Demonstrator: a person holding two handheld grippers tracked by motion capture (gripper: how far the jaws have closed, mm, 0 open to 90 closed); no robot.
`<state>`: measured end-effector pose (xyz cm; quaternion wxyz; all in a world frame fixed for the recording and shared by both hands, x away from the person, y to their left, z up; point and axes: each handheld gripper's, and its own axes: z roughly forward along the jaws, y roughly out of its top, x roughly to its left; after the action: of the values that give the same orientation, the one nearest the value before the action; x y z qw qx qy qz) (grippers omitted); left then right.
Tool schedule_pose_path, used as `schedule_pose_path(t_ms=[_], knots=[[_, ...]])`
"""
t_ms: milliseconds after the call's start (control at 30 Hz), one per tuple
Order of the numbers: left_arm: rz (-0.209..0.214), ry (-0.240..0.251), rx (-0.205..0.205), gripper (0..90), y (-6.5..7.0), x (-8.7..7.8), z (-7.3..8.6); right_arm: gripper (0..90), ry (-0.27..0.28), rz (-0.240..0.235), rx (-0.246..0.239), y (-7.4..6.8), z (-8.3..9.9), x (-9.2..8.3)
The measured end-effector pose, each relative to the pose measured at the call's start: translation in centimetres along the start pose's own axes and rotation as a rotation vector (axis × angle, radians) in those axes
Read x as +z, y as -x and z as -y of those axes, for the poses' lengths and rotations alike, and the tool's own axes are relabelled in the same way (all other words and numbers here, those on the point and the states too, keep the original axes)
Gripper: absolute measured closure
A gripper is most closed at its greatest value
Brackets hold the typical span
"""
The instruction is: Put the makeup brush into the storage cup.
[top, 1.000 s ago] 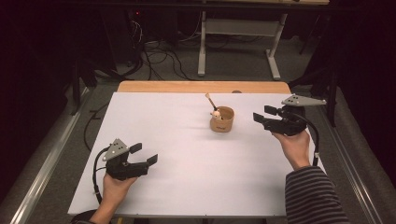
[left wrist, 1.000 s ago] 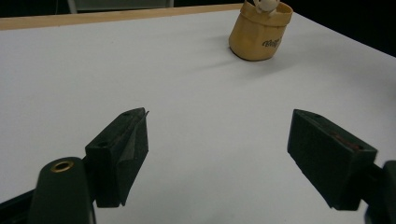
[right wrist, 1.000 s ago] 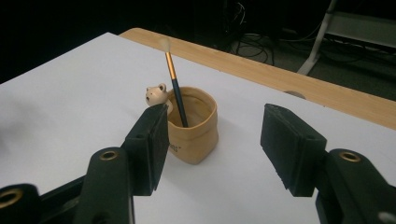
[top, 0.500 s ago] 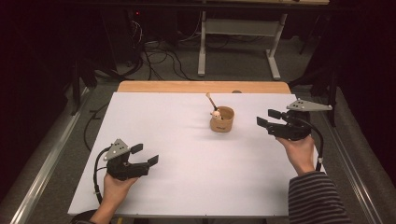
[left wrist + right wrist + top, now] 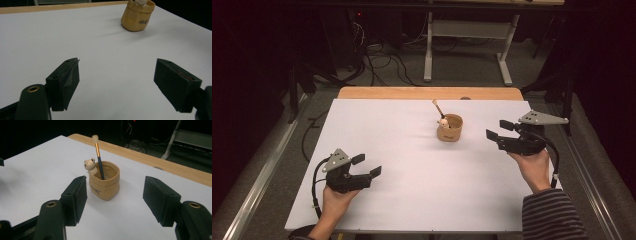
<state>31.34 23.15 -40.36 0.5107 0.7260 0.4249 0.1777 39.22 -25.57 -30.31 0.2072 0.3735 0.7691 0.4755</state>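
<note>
Right gripper view: right gripper (image 5: 116, 195), jaws just opened and empty, faces a small, stiff, tippable pot (image 5: 104, 184) near the table's (image 5: 377, 125) far edge; grasp its sides.

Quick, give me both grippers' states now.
Left gripper: open, holding nothing.
Right gripper: open, jaws just widened, nothing between them; cup sits ahead, untouched.

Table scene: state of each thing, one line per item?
Pot: upright, on the table, not gripped.
Brush: standing in the pot, bristles up, leaning.
Left gripper: open, empty.
Right gripper: open, jaws just been opening, nothing between them, short of the pot.
</note>
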Motion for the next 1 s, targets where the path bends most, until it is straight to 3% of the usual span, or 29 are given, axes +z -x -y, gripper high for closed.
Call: schedule_pose_path(t_ms=[1000], knots=[[0.001, 0.000, 0.008, 21.2, 0.1, -0.1, 0.0, 33.7, 0.059, 0.025, 0.001, -0.4, 2.8, -2.2]])
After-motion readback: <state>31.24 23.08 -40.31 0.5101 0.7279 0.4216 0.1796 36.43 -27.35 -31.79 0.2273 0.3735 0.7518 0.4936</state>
